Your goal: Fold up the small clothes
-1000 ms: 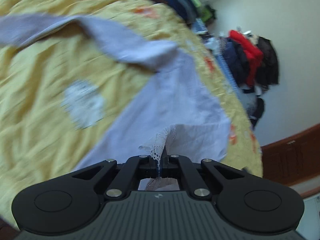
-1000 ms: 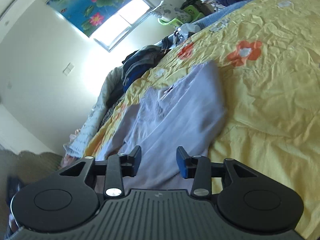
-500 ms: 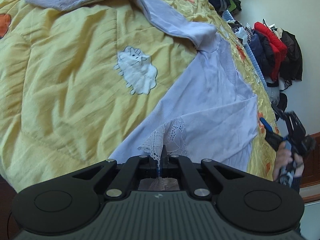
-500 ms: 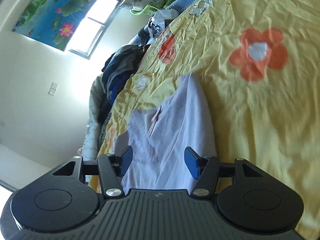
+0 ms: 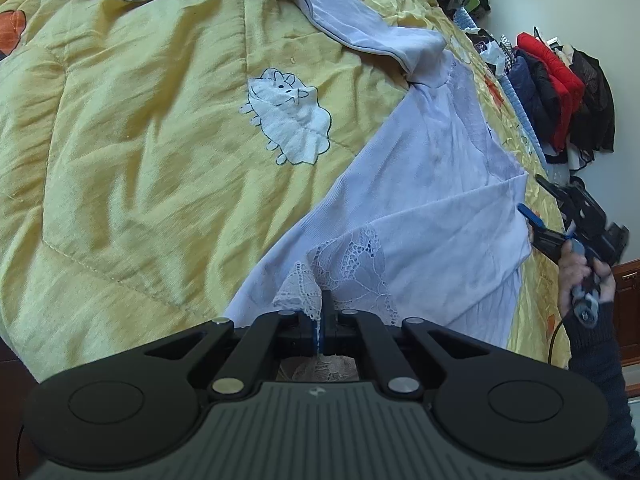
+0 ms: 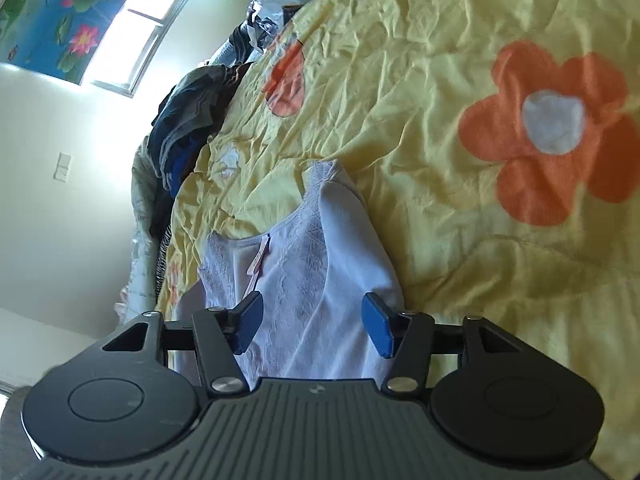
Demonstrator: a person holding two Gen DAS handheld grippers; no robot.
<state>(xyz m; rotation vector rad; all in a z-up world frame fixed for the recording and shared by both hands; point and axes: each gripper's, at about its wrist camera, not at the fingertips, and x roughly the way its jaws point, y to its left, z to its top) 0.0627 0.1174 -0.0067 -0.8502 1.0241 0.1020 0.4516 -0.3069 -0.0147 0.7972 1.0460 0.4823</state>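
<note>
A pale lilac long-sleeved top (image 5: 432,184) with lace trim lies spread on a yellow quilt (image 5: 140,160). My left gripper (image 5: 320,320) is shut on its lace cuff (image 5: 300,292), the sleeve laid across the body. One sleeve (image 5: 340,12) stretches to the far left. In the right wrist view the top (image 6: 304,292) lies neckline away, and my right gripper (image 6: 316,326) is open just above it, jaws apart over the fabric. The right gripper also shows in the left wrist view (image 5: 572,220) at the top's right edge.
The quilt has an orange flower (image 6: 556,132) and a white animal patch (image 5: 288,116). Piles of dark clothes (image 6: 188,116) lie at the bed's far side. Red and dark jackets (image 5: 560,84) hang on the wall. A wooden cabinet (image 5: 628,300) stands beyond the bed.
My left gripper carried the lace cuff and sleeve over the top's body. My right gripper moved lower and closer to the top, and its jaws opened wider.
</note>
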